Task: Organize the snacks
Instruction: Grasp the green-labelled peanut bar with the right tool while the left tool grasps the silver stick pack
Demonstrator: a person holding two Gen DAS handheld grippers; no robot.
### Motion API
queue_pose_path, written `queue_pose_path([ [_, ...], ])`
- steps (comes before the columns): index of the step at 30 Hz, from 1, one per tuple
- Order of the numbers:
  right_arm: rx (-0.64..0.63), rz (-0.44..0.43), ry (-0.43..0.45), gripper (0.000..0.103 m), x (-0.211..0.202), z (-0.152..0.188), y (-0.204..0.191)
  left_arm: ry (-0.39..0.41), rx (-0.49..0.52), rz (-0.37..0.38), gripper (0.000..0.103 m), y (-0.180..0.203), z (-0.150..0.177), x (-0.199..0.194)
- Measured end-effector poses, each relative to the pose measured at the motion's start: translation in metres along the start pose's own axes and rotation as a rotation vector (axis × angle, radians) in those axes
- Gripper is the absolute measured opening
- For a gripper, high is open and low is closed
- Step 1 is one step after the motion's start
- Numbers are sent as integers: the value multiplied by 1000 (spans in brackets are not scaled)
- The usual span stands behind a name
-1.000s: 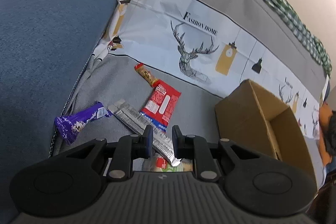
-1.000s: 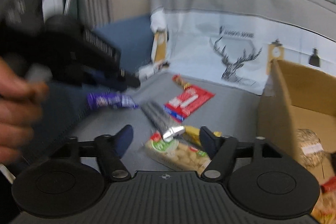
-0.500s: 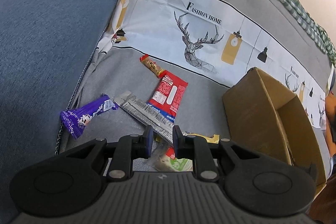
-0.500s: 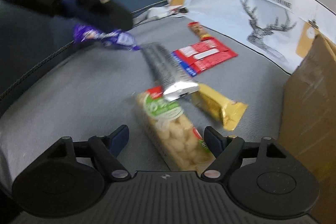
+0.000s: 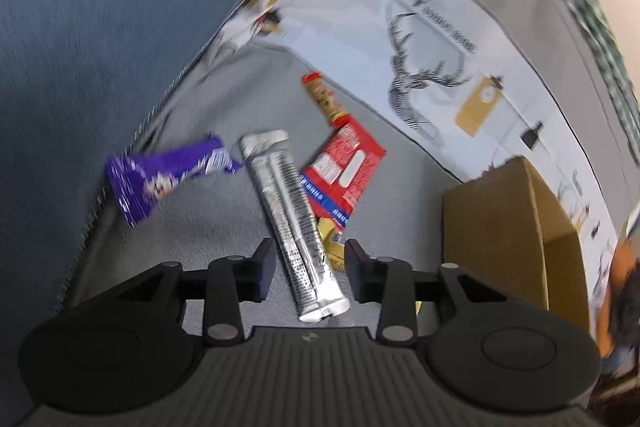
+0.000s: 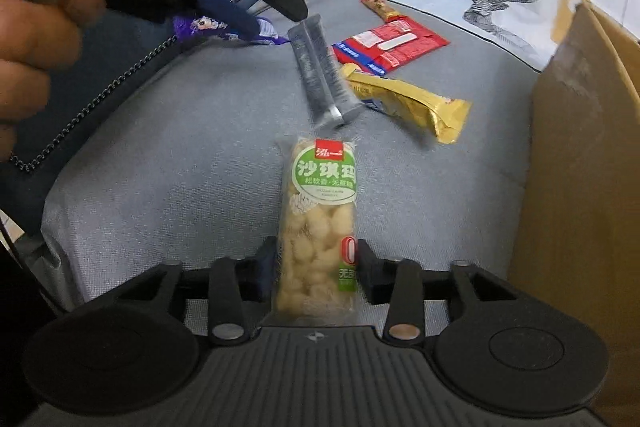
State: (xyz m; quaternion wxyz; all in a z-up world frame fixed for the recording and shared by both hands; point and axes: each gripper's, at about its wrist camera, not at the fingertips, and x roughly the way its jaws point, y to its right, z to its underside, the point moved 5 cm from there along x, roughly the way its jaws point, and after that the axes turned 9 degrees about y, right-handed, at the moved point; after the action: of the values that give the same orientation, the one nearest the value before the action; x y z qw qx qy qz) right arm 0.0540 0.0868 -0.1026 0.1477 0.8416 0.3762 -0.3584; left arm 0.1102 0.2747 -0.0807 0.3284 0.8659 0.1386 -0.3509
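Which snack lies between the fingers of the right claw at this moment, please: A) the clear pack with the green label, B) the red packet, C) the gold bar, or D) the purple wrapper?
A: in the right wrist view the clear pack with the green label lies lengthwise between the fingers of the right claw, whose jaws are closing around it.

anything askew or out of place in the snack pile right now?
Nothing damaged or spilled. The snacks lie loose and overlapping: the silver bar lies across one end of the gold packet, which lies over a corner of the red packet. All are outside the cardboard box.
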Motion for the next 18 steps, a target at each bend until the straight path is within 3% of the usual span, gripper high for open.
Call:
queue_pose_path([
  [5, 43, -50, 38, 51, 4, -2, 6, -13, -26, -74, 44, -1, 1, 24],
  [12, 16, -57, 40, 50, 11, 0, 2, 6, 142, -147, 51, 24, 5, 53],
  [14, 12, -56, 42, 44, 10, 1, 3, -17, 219, -212, 51, 28, 11, 62],
  [16, 15, -51, 44, 39, 9, 1, 4, -20, 299, -251, 50, 32, 17, 67],
  [18, 38, -53, 45, 38, 9, 2, 8, -16, 368, -267, 35, 37, 20, 68],
])
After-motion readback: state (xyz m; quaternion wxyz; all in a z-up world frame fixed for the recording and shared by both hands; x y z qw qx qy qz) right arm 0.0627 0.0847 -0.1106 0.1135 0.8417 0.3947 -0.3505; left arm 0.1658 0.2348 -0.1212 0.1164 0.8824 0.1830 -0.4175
